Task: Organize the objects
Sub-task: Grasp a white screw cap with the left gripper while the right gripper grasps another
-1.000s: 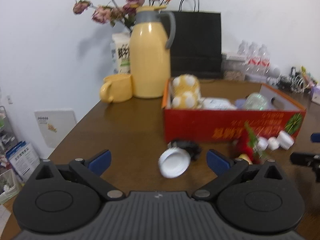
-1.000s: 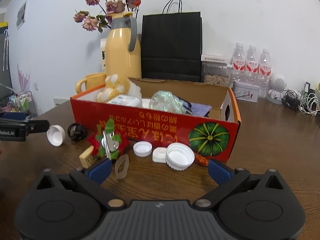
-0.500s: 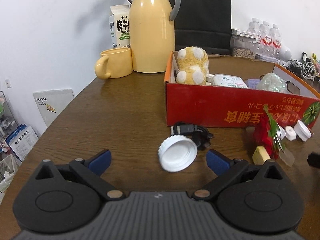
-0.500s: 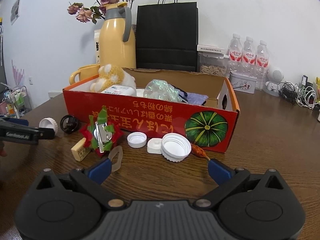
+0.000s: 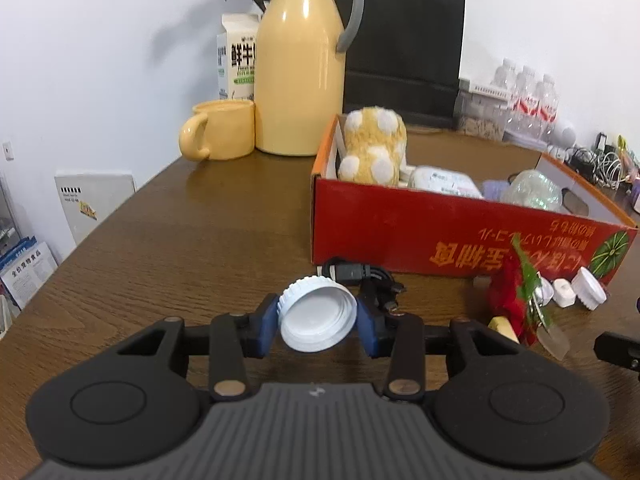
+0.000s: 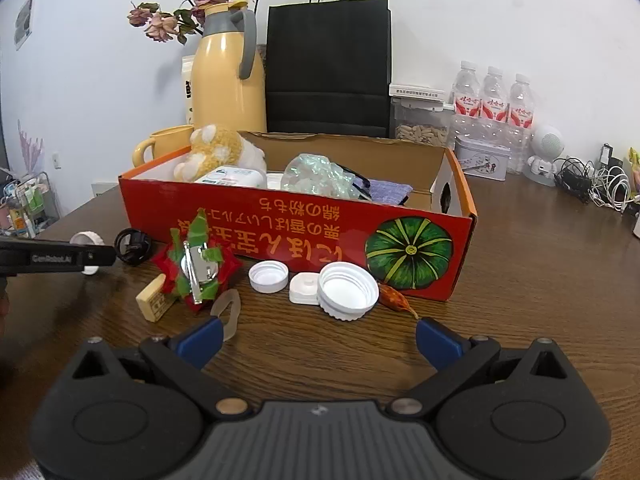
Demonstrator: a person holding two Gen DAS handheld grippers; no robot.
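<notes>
At the lower centre of the left wrist view, the left gripper (image 5: 318,322) has just been closing, and its blue pads now press on both sides of a ribbed white plastic screw cap (image 5: 318,314), tilted with its hollow underside toward the camera. Just behind it lies a coiled black cable (image 5: 362,276), partly hidden by the cap and the right-hand pad. The red cardboard box (image 5: 448,240), printed with upside-down orange characters and a green pumpkin, stands right of centre on the dark wood-grain table (image 5: 192,248); a fuzzy yellow plush toy (image 5: 374,150) with white spots sits in its near-left corner. Behind it, the crumpled clear item is probably plastic wrap, but it is too blurred to tell.

In the right wrist view, the right gripper (image 6: 318,338) stands wide open with nothing between its blue pads. Ahead of it, a larger white ribbed lid (image 6: 348,290) touches a small square white cap (image 6: 304,288), beside a round white cap (image 6: 268,276). A red-and-green foil ornament (image 6: 196,266) lies left of centre, leaning over a pale rectangular block (image 6: 152,304). The left gripper's black finger, at the left edge, covers most of its cap.
</notes>
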